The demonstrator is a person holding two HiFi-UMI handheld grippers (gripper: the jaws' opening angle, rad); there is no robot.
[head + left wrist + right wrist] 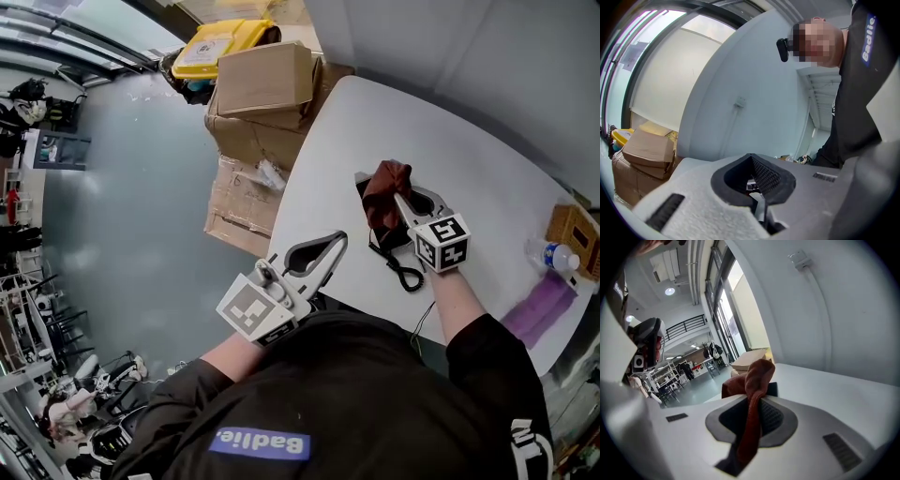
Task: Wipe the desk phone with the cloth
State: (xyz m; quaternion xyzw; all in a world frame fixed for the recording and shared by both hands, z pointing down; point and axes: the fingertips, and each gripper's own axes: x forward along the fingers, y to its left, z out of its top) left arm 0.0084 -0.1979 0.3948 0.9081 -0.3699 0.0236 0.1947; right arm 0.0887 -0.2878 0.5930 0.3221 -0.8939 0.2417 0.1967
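A black desk phone (377, 234) lies on the white table (469, 159), its coiled cord (405, 274) trailing toward me. A dark red cloth (384, 187) is bunched over the phone's far end. My right gripper (399, 201) is shut on this cloth; in the right gripper view the cloth (752, 399) hangs pinched between the jaws, with a black corner of the phone (772, 389) behind it. My left gripper (339, 240) hovers at the table's near left edge, shut and holding nothing. In the left gripper view it (750, 157) points up at the wall.
Cardboard boxes (267, 80) and a yellow bin (220, 42) stand past the table's far left corner. A water bottle (551, 255), a wooden box (574, 234) and a purple cloth (541, 307) sit at the table's right end.
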